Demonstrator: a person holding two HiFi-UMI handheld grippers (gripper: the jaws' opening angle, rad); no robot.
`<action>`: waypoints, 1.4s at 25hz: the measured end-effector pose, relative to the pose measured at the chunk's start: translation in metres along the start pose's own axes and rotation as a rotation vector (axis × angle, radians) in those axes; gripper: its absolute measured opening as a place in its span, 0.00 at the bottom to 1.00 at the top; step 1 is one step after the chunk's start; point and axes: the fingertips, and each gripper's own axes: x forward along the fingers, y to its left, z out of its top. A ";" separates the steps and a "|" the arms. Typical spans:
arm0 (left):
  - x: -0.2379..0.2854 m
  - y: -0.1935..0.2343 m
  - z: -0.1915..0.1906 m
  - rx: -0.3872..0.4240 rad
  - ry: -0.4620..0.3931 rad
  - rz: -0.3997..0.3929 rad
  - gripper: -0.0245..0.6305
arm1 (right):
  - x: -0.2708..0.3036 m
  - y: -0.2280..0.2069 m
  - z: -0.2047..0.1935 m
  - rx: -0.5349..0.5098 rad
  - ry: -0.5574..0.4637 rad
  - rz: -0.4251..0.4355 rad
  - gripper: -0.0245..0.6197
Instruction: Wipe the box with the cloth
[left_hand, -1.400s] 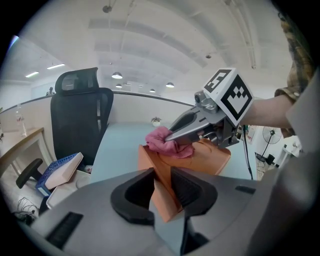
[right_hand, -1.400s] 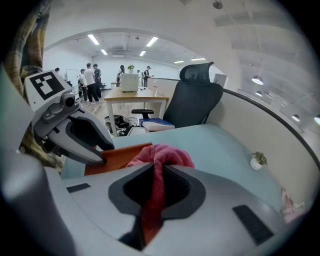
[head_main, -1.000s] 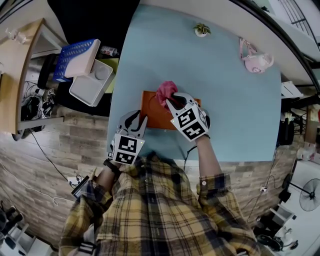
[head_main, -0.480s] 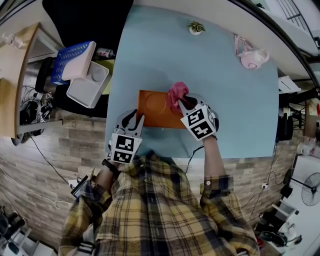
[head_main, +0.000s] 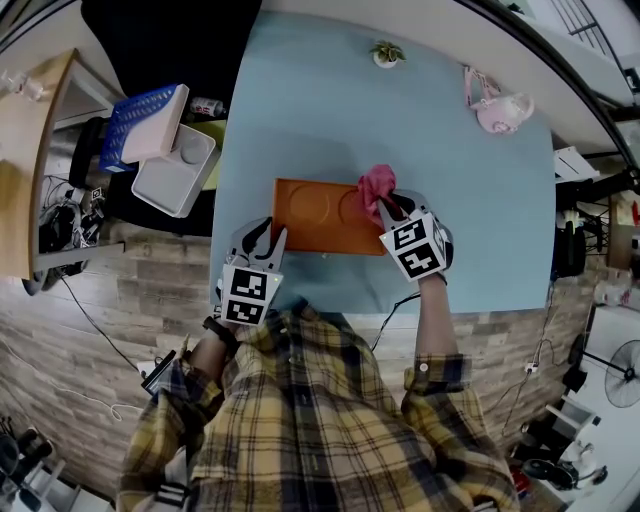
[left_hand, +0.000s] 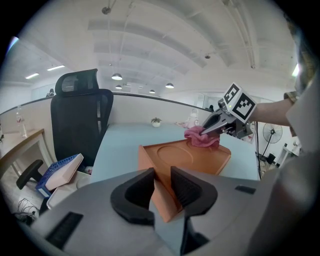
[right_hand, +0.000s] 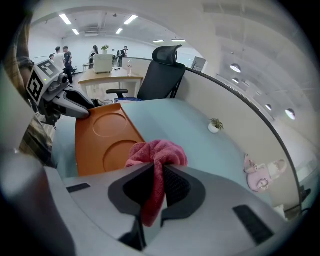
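A flat orange box (head_main: 315, 215) with two round recesses lies on the light blue table (head_main: 470, 230). My left gripper (head_main: 268, 236) is shut on the box's near left corner; the corner (left_hand: 162, 192) shows wedged between its pads. My right gripper (head_main: 388, 207) is shut on a bunched pink cloth (head_main: 377, 184), which rests on the box's right end. In the right gripper view the cloth (right_hand: 157, 152) hangs between the jaws, with the box (right_hand: 107, 135) and the left gripper (right_hand: 75, 106) beyond. From the left gripper view, cloth (left_hand: 202, 137) and right gripper (left_hand: 204, 131) sit at the box's far end.
A small potted plant (head_main: 386, 54) and a pink toy (head_main: 497, 110) stand near the table's far edge. Left of the table are a blue basket (head_main: 140, 118), white bins (head_main: 178, 172) and a black office chair (left_hand: 80, 115). The near table edge runs just below the box.
My right gripper has dragged the pink cloth rightward over the box, from its middle to its right end. The left gripper and the box have stayed put.
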 end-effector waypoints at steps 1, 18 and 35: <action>0.000 0.000 0.000 0.000 0.000 -0.001 0.19 | -0.003 -0.002 -0.001 0.006 0.004 -0.008 0.11; 0.003 0.002 0.000 -0.009 -0.007 0.001 0.19 | -0.059 -0.007 0.062 0.130 -0.296 0.011 0.11; 0.004 0.002 0.000 -0.022 -0.012 0.019 0.19 | 0.003 0.141 0.134 -0.027 -0.358 0.382 0.11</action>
